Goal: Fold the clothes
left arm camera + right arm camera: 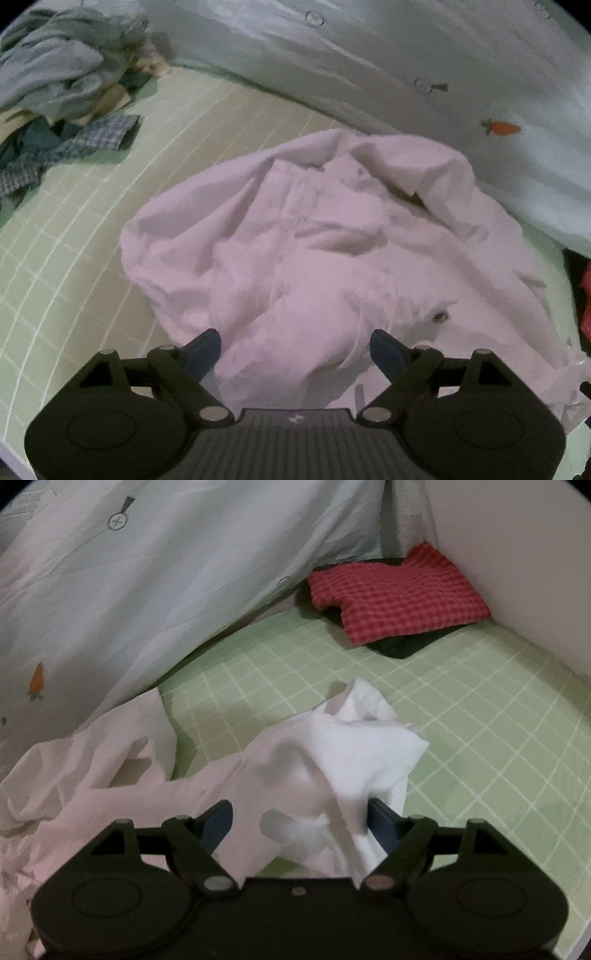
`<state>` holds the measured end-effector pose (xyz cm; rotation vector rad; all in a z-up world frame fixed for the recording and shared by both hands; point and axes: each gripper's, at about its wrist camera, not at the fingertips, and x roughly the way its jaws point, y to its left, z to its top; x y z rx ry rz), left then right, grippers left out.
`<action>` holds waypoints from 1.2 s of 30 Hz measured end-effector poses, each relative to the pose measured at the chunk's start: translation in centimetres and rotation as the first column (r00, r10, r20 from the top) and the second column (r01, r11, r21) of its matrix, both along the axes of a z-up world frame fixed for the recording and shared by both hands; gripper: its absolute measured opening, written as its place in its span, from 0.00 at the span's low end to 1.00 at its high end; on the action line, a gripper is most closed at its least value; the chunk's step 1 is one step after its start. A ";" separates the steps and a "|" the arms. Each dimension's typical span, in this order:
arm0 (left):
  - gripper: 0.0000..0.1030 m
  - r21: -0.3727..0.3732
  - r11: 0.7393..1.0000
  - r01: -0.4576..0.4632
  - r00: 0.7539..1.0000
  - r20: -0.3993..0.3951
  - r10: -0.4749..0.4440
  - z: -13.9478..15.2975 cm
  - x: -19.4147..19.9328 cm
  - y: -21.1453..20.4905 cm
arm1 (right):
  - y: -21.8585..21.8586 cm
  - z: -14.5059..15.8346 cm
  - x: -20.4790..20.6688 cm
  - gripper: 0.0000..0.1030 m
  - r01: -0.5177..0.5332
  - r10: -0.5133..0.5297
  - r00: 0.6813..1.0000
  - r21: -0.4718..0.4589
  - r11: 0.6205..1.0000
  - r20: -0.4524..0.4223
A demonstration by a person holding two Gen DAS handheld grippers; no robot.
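Note:
A crumpled pale pink-white shirt [314,251] lies in a heap on the green checked sheet [92,229]. My left gripper [295,347] is open, its fingers wide apart, just at the near edge of the heap with cloth between them. In the right wrist view the same shirt [332,746] trails left to right, one bunched end raised. My right gripper [297,819] is open, with the cloth draped between its fingers and over the right fingertip [380,823].
A pale quilt [406,62] with a carrot print runs along the far side; it also shows in the right wrist view [110,590]. A pile of unfolded clothes [62,85] lies far left. A folded red checked garment [395,598] lies on a dark one by the wall [517,554].

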<state>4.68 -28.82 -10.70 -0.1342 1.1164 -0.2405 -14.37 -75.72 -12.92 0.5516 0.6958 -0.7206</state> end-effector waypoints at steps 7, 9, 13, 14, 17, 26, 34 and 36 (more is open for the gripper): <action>0.19 -0.005 0.998 -0.056 0.998 -0.017 0.056 -1.3 -0.3 1.1 | 3.6 -0.1 -0.6 0.79 -0.073 0.073 0.997 0.022 0.997 -0.015; 0.13 -0.005 0.990 -0.140 0.990 -0.010 0.140 -1.0 -0.6 4.2 | 4.7 -0.2 -0.8 0.79 -0.094 0.094 0.995 0.028 0.995 -0.019; 0.09 -0.006 0.953 -0.304 0.953 0.004 0.304 -0.4 -1.2 10.4 | 6.9 -0.2 -1.1 0.77 -0.135 0.137 0.990 0.042 0.990 -0.027; 0.09 -0.007 0.939 -0.344 0.939 0.007 0.344 -0.2 -1.4 12.0 | 7.5 -0.2 -1.2 0.77 -0.146 0.147 0.989 0.046 0.988 -0.029; 0.08 -0.010 0.888 -0.460 0.888 0.017 0.460 0.2 -1.8 16.7 | 9.2 -0.3 -1.4 0.77 -0.177 0.179 0.983 0.057 0.983 -0.034; 0.28 0.009 0.773 -0.635 0.772 0.061 0.633 1.3 -3.5 24.2 | 13.1 -0.2 -1.3 0.83 -0.236 0.239 0.968 0.048 0.971 -0.076; 0.48 0.084 0.811 -0.579 0.811 0.157 0.563 2.6 -4.9 20.2 | 8.9 0.4 -3.9 0.86 -0.032 0.027 0.995 -0.050 0.998 -0.097; 0.55 0.080 0.823 -0.563 0.819 0.185 0.542 3.3 -5.3 18.9 | 7.0 0.6 -3.9 0.87 0.002 -0.009 0.996 -0.076 0.997 -0.087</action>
